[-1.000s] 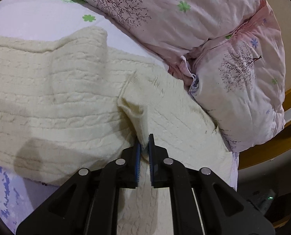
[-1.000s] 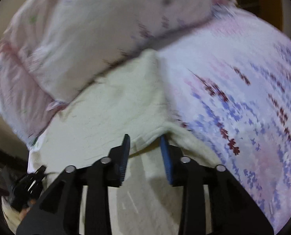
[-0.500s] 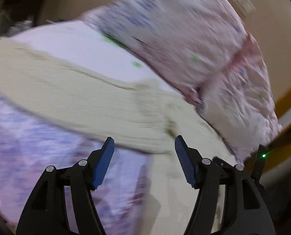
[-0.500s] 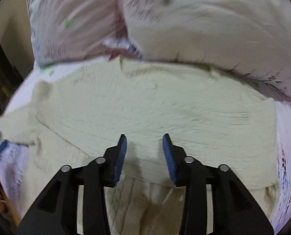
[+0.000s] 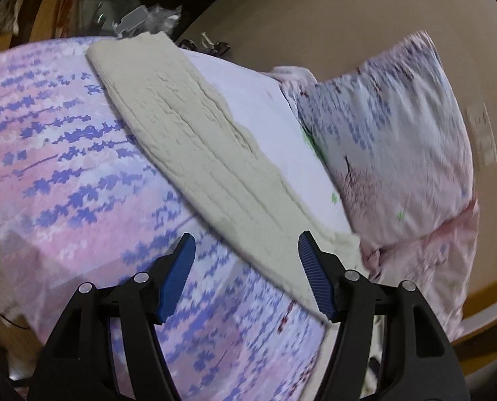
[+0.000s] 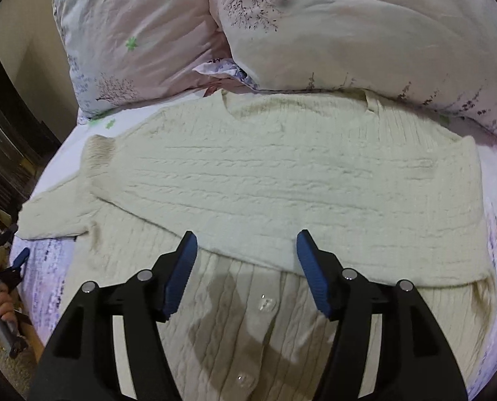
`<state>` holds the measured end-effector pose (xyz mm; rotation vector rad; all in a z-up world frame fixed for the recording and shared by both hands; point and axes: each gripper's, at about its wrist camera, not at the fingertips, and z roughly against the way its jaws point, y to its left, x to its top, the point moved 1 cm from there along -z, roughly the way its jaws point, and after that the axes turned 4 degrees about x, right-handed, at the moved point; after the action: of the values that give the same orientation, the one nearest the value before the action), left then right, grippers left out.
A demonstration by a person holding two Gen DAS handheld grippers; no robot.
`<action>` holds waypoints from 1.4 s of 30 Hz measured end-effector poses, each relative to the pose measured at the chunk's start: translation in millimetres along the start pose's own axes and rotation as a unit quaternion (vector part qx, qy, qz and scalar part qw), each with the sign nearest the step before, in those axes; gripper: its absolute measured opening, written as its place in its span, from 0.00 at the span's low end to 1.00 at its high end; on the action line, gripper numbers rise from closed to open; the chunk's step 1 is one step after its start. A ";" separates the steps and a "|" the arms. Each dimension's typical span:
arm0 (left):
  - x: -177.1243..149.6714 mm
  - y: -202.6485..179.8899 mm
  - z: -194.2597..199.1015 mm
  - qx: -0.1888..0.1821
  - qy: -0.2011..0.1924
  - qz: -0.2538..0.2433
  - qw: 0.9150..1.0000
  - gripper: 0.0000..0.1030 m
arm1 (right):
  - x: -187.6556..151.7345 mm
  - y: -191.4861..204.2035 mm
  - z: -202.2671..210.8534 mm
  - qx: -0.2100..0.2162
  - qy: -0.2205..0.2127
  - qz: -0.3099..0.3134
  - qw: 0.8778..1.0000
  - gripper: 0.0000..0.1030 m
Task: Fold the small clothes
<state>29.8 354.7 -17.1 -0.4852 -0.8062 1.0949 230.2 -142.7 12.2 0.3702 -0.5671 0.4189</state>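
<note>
A: Quick one. Left hand-held gripper (image 5: pixel 246 275): a second ago we had it pinched on a fold of the cream knit cardigan (image 6: pixel 282 180). Now it's released, jaws standing wide, nothing between the pads.

B: Agreed. In its own view only the sleeve (image 5: pixel 198 153) runs away ahead of it over the bedspread (image 5: pixel 64 173), with the pillow (image 5: pixel 392 140) off to its right. Frame is blurred, and the view has swung since the grasp, so we've pulled that hand away from the spot.

A: Right hand-held gripper (image 6: pixel 245 272)?

B: Jaws have just been opening. No cloth between them; the pads hang clear above the knit. Released too.

A: Where's the cardigan now?

B: Flat on the bed, directly ahead of and below the right hand-held gripper. A folded-over panel lies across the body; its edge runs just past the fingertips (image 6: pixel 181 267), with the button placket (image 6: pixel 265 304) showing under the gripper on the near side. The far edge touches the pillows.

A: So one fold laid and both hands let go?

B: That's our read. The other sleeve sticks out to the gripper's left, near the left hand (image 6: pixel 1 304) at the bed's edge. We'd guess that's next. Not finished.
</note>
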 end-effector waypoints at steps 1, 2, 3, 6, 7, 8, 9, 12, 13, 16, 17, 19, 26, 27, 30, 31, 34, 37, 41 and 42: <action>2.8 1.9 -0.6 -0.003 -0.001 0.010 1.000 0.60 | 0.2 0.1 0.0 0.002 -0.001 -0.002 1.000 0.60; 6.2 3.2 -2.3 -0.007 0.000 0.020 1.000 0.60 | -0.2 -0.7 1.6 0.005 -0.002 -0.005 1.000 0.61; 9.8 4.9 -3.9 -0.011 0.000 0.031 0.999 0.58 | -0.5 -1.0 2.1 0.008 -0.002 -0.006 1.000 0.61; 16.0 8.7 -8.6 -0.011 0.000 0.054 0.998 0.45 | -1.3 -3.7 3.5 0.014 -0.002 -0.012 1.000 0.61; 18.3 13.3 -8.9 -0.015 0.002 0.065 0.998 0.43 | -2.1 -4.7 4.4 0.017 -0.002 -0.014 1.000 0.61; 20.4 14.7 -9.5 -0.018 0.004 0.072 0.997 0.43 | -3.2 -5.3 5.6 0.018 -0.003 -0.015 1.000 0.61; 23.2 16.9 -10.5 -0.021 0.005 0.079 0.997 0.41 | -3.8 -5.9 6.3 0.019 -0.005 -0.016 1.000 0.61; 28.7 24.9 -11.8 -0.027 0.002 0.094 0.995 0.29 | -5.6 -9.8 10.3 0.021 -0.008 -0.020 1.000 0.61; 31.0 27.5 -12.0 -0.028 0.000 0.100 0.995 0.25 | -6.0 -11.3 11.4 0.022 -0.010 -0.021 0.999 0.61; 38.1 27.8 -11.3 -0.032 -0.011 0.101 0.994 0.05 | -6.8 -17.2 15.5 0.022 -0.015 -0.024 0.999 0.61; 40.3 24.4 -9.3 -0.035 -0.017 0.098 0.994 0.05 | -7.1 -19.2 17.6 0.023 -0.018 -0.025 0.999 0.61; 44.9 12.3 -2.8 -0.045 -0.032 0.086 0.995 0.04 | -7.3 -22.6 20.9 0.023 -0.022 -0.028 0.999 0.61; 40.5 -79.3 24.4 -0.096 -0.073 -0.023 0.992 0.04 | -11.0 -36.7 34.9 0.024 -0.041 -0.037 0.998 0.64; 34.9 -93.8 25.2 -0.107 -0.070 -0.041 0.991 0.04 | -11.6 -38.8 36.5 0.024 -0.044 -0.038 0.998 0.64; 8.5 -145.9 18.2 -0.143 -0.044 -0.107 0.983 0.04 | -14.6 -45.8 42.0 0.024 -0.051 -0.046 0.997 0.64; -3.3 -163.9 13.0 -0.155 -0.030 -0.129 0.979 0.04 | -15.5 -47.7 43.4 0.024 -0.053 -0.047 0.997 0.64; -47.9 -216.8 -9.1 -0.187 0.018 -0.195 0.963 0.04 | -19.9 -57.0 49.3 0.021 -0.060 -0.055 0.996 0.64; -96.1 -256.7 -33.2 -0.207 0.068 -0.249 0.944 0.04 | -24.4 -68.8 53.8 0.014 -0.064 -0.066 0.996 0.64; -170.5 -292.3 -64.4 -0.218 0.132 -0.317 0.913 0.04 | -30.2 -86.8 59.6 0.001 -0.068 -0.085 0.994 0.64; -186.7 -296.1 -70.9 -0.220 0.149 -0.328 0.906 0.04 | -31.3 -91.4 61.4 -0.002 -0.069 -0.090 0.994 0.64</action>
<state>217.0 68.0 84.7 -0.6735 -0.8554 0.1967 223.0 -256.5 21.9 0.4453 -0.6635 0.2192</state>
